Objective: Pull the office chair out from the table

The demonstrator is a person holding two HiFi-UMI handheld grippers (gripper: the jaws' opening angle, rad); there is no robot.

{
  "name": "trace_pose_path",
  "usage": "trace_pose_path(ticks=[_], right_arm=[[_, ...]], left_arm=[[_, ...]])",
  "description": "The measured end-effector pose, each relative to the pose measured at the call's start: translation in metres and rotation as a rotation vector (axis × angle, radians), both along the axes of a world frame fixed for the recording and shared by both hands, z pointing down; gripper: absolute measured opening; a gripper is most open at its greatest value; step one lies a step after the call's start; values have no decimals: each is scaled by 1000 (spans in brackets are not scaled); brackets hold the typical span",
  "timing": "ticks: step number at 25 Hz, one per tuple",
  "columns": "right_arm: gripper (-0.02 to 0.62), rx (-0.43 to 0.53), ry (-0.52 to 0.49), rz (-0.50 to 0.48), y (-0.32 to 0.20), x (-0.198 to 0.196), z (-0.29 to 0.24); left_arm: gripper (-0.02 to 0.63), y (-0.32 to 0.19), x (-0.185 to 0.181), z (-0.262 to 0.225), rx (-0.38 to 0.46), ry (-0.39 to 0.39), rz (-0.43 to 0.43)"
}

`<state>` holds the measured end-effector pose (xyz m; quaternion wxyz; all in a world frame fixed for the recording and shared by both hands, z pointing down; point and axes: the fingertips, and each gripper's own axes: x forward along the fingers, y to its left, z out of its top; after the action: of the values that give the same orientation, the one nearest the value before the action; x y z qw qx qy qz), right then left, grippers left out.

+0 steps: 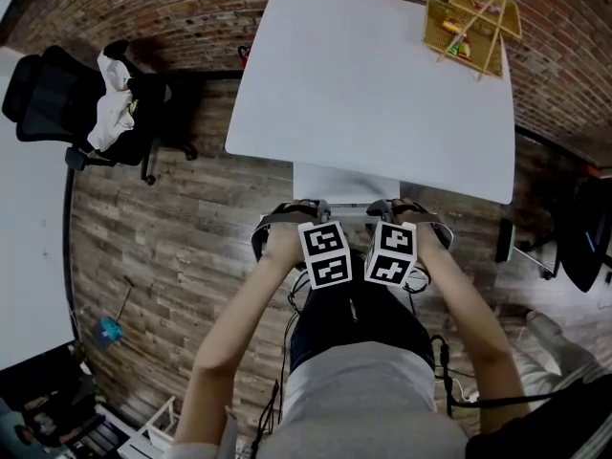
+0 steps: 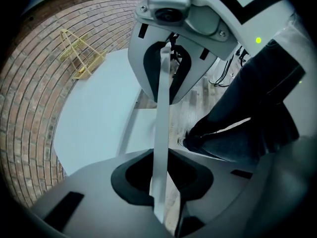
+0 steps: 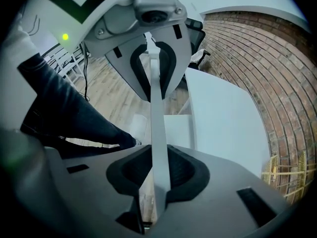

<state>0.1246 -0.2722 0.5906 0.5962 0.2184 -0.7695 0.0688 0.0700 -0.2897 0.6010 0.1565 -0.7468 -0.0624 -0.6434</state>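
Note:
The white chair [image 1: 342, 182] stands tucked at the near edge of the white table [image 1: 373, 75], straight in front of me. My left gripper [image 1: 292, 214] and right gripper [image 1: 406, 210] sit side by side on the top of its back, both pointing steeply down. In the left gripper view the back's thin white edge [image 2: 161, 98] runs between the jaws of the left gripper [image 2: 162, 133], and the pads press on it. The right gripper view gives the same picture: the white edge [image 3: 156, 90] is clamped in the right gripper [image 3: 157, 128].
A black office chair [image 1: 57, 98] with a white cloth [image 1: 113, 108] draped on it stands to the left. A yellow wire rack [image 1: 473, 22] sits on the table's far right corner. Another dark chair [image 1: 583, 232] is at the right. My legs are just behind the white chair.

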Motion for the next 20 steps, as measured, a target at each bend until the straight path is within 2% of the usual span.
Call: trace_pose_path(ticks=[13,20], right_arm=[[87,-26,-22,-58,92,-22,1],[87,-31,-28,-61,142,-41,3]], left_arm=[[86,94,-24,1,3,-12,-83],[87,143,-42,3,13,-12,-95]])
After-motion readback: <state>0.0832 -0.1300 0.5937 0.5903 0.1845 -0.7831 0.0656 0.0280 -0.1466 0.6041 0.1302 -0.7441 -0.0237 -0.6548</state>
